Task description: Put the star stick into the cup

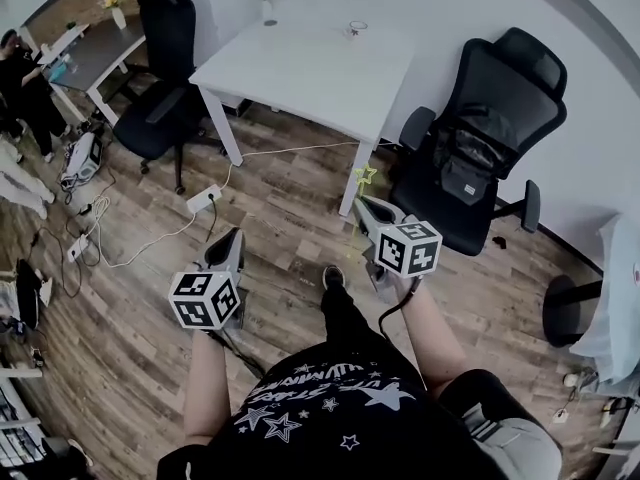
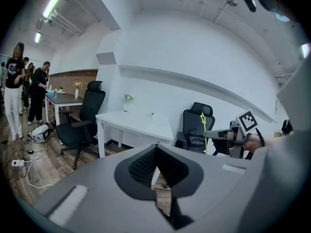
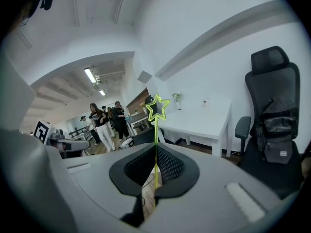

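Nearest my head camera is the dark star-print shirt [image 1: 330,408]. Beyond it both grippers are held out over the wooden floor [image 1: 140,358]. The right gripper [image 3: 154,171] has its fingers pinching the thin shaft of the star stick [image 3: 156,140], star end up. The left gripper [image 2: 156,171] has its fingers pressed together on nothing. The stick is well apart from the white table [image 1: 300,68]. My worry is the grip, because a shaft this slim, held low, could swivel or slide between the pads during the carry. The loose cables [image 1: 150,238] across the floor could also catch a foot. I cannot pick out a cup for certain. A small object [image 1: 353,29] on the far table may be it, but it is too tiny to read. The stick's lower end is hidden behind the fingers.
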A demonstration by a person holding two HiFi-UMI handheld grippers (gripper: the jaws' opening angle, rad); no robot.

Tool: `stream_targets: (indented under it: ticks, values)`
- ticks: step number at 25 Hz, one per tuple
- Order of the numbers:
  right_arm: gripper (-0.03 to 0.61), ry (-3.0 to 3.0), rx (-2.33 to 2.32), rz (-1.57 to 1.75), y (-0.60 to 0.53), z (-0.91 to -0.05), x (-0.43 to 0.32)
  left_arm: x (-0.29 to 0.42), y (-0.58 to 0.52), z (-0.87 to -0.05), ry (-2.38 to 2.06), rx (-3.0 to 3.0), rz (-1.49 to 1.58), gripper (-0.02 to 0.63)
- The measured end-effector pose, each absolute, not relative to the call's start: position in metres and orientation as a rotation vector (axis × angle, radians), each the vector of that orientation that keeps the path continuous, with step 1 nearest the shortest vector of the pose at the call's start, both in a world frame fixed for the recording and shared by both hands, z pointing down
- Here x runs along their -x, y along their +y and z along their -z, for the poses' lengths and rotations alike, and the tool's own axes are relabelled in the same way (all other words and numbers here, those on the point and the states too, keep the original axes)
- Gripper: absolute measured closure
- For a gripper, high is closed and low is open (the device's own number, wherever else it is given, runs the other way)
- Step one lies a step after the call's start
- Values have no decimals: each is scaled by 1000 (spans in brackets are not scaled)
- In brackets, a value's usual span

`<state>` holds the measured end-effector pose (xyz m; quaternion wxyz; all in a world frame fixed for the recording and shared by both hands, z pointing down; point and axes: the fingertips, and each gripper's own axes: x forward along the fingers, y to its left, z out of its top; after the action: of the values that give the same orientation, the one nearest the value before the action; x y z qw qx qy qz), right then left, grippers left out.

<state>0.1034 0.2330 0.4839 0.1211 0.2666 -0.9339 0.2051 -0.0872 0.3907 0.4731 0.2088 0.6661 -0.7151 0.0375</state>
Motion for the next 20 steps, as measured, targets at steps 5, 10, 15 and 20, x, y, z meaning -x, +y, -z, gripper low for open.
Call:
stream_targets:
  ticks: [5,10,15,20]
  values:
    - [557,-2729,-746,-628,158,-492,-77,111,319,-475,-1996,-1850,-125,611]
    - [557,-2699,-740,-670,78,-504,-58,124,243,-485,-1963,-1829,-139,611]
    - [557,-2687,-716,-695,9,-508,-51,131,169,-487,-1948,-1823,-152,611]
    - [557,-2698,-718,-713,-54,-506,-49,125,107,-485,-1938,-1846,-158,611]
